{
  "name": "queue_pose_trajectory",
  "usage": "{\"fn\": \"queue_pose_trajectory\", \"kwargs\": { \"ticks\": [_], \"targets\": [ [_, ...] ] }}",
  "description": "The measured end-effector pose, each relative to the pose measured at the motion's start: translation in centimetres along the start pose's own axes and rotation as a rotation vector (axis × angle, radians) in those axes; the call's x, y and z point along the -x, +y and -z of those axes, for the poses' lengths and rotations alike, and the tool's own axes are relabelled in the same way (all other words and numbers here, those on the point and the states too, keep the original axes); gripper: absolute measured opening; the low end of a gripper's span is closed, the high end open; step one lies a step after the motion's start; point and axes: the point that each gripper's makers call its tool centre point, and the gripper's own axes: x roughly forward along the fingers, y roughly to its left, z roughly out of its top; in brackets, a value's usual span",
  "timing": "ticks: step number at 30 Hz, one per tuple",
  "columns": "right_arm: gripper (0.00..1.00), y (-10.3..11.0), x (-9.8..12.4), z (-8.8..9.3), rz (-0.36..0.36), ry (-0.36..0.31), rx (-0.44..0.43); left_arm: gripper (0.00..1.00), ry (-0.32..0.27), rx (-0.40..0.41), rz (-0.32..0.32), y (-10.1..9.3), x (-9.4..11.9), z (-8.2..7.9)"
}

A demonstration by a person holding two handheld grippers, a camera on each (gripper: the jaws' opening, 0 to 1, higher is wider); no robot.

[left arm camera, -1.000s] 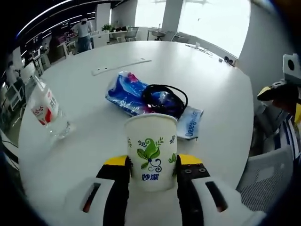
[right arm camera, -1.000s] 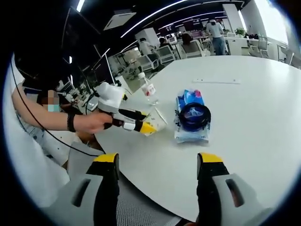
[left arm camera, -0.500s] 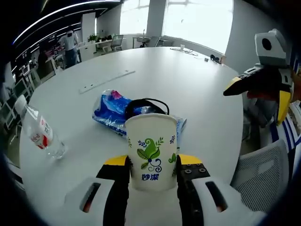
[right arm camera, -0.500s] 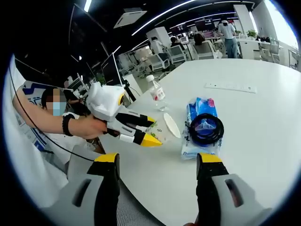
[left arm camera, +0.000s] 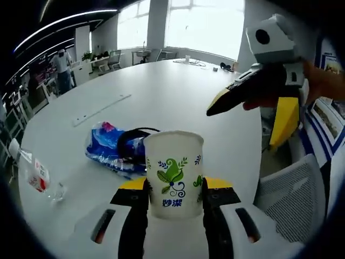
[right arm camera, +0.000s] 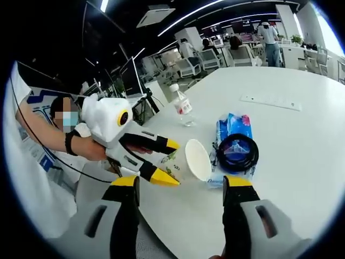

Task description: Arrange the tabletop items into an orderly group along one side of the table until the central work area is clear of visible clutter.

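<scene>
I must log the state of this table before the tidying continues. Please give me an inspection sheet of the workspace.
Surface: round white table, mostly bare.
Job's things: white paper cup with a green leaf print, held between the left jaws; blue plastic packet with a black coiled cable lying on it; clear plastic water bottle with a red label, upright near the edge.
Clutter: long white strip lying flat further along the table.
Grippers: left gripper shut on the cup; right gripper open, holding nothing.
Cables: thin black cord by the person's arm.
Surroundings: open office with desks, chairs, people standing; grey mesh chair beside the table.
</scene>
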Motion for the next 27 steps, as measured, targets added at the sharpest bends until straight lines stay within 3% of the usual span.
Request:
{"fn": "queue_pose_trajectory", "kwargs": {
  "ticks": [21, 27],
  "targets": [
    [0.46, 1.3, -1.0, 1.0, -0.096, 0.01, -0.02, 0.38, -0.028, -0.147, 0.093, -3.9, -0.1, -2.1],
    [0.38, 1.7, -0.9, 1.1, -0.121, -0.002, -0.033, 0.38, -0.03, -0.189, 0.114, -4.6, -0.1, -2.3]
  ]
}}
